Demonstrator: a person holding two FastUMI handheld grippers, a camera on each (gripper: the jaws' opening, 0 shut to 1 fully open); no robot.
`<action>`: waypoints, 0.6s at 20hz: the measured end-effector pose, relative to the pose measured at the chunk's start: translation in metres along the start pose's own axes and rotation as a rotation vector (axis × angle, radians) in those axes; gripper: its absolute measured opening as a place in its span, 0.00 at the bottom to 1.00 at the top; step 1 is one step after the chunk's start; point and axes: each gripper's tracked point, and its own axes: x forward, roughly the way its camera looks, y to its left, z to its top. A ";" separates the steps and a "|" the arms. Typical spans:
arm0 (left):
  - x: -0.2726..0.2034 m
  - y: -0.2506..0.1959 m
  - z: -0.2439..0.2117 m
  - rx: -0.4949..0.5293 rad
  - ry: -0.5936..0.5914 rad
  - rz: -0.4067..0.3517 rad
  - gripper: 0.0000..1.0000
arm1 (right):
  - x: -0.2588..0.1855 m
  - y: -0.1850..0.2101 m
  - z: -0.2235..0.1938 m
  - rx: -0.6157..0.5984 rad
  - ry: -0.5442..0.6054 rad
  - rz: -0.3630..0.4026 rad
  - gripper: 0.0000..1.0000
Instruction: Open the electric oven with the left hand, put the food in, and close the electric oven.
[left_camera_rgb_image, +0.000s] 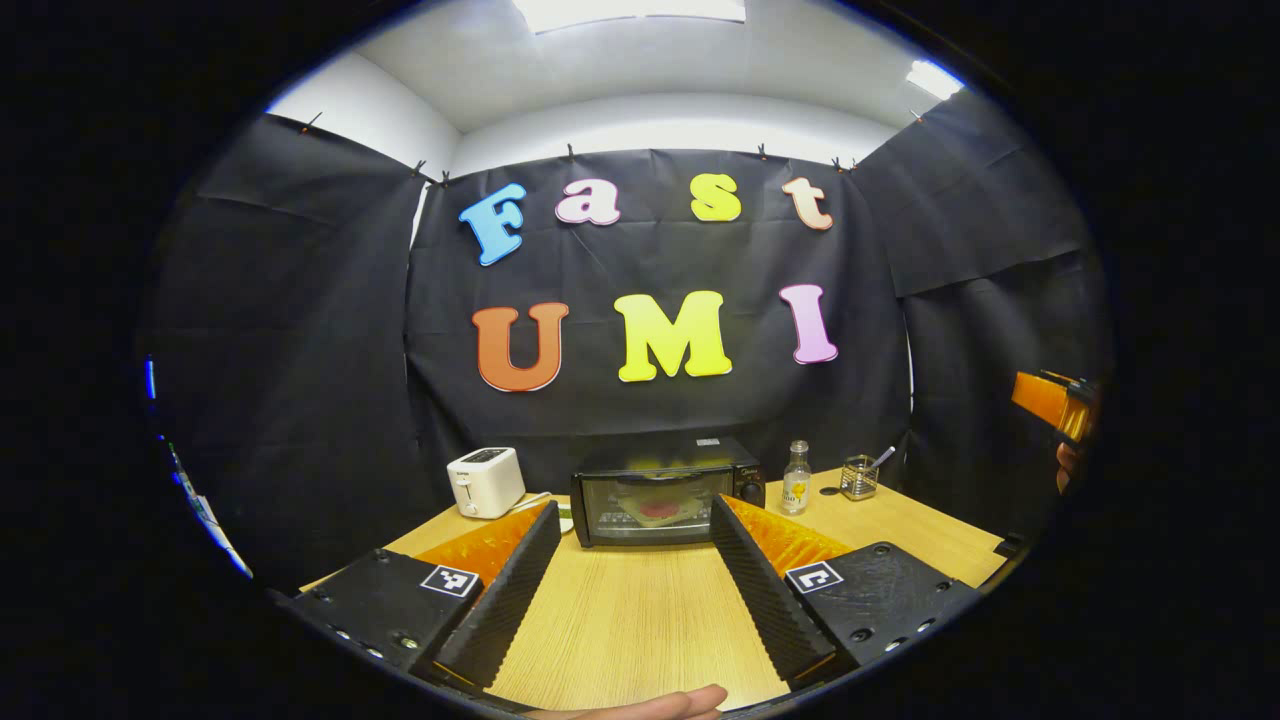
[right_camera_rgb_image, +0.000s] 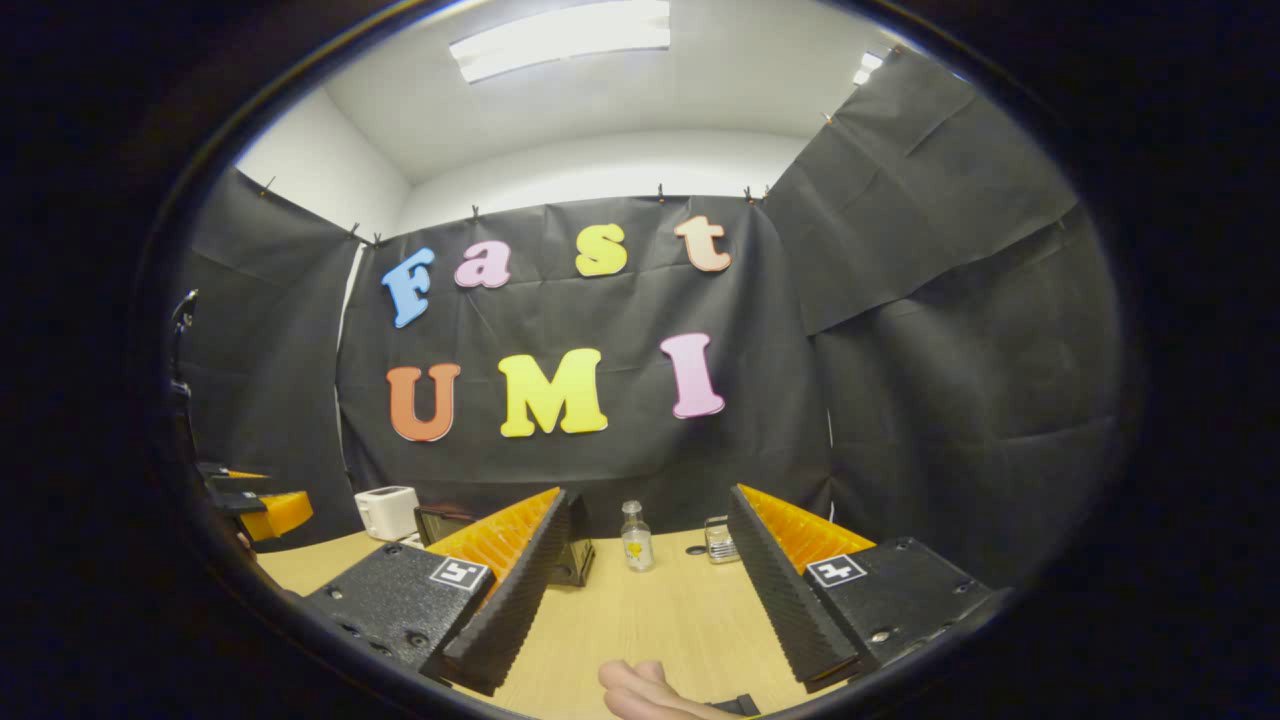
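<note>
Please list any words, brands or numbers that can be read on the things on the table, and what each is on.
None can be read.
Toaster: small mark on its front, too small to read.
Electric oven: sticker on top, print by the knobs, both too blurred.
Bottle: yellow label, too small to read.
Square markers: black-and-white patterns, no words.
</note>
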 end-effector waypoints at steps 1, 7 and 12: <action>-0.001 0.000 0.004 -0.008 -0.009 -0.003 0.96 | 0.001 0.000 0.000 -0.001 0.002 -0.001 1.00; -0.003 0.005 0.014 -0.019 -0.027 0.005 0.96 | 0.001 -0.003 -0.003 -0.009 0.014 -0.012 1.00; -0.006 -0.002 0.023 -0.002 -0.041 -0.006 0.96 | -0.001 0.003 -0.004 -0.021 0.022 0.006 1.00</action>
